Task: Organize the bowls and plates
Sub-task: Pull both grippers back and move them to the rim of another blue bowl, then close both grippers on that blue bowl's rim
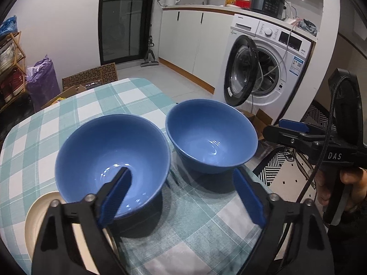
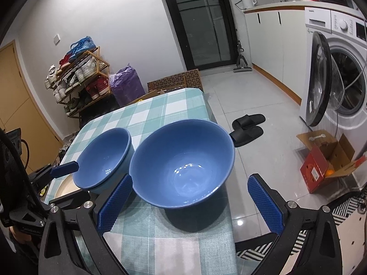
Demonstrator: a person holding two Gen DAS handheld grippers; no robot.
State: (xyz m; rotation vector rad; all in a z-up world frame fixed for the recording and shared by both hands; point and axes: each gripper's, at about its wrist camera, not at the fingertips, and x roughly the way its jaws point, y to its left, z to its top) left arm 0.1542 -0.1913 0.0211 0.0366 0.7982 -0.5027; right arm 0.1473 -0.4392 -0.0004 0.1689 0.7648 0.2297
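Observation:
Two blue bowls stand on the checked tablecloth. The left bowl [image 1: 112,153] [image 2: 104,158] seems to sit nested in a paler bowl [image 2: 125,160]. The right bowl [image 1: 211,135] [image 2: 183,162] stands alone near the table's right edge. A cream plate [image 1: 34,220] [image 2: 66,189] lies at the near left, partly hidden. My left gripper [image 1: 183,194] is open, its left finger over the left bowl's near rim, its right finger on the cloth side. My right gripper [image 2: 190,200] is open, its fingers just short of the right bowl, on either side. Neither holds anything.
The table [image 1: 137,94] drops off close to the right of the right bowl. An open washing machine [image 1: 263,68] and a cardboard box [image 2: 325,160] stand on the floor to the right. Black slippers [image 2: 247,128] lie beyond the table. A shoe rack [image 2: 78,78] stands at far left.

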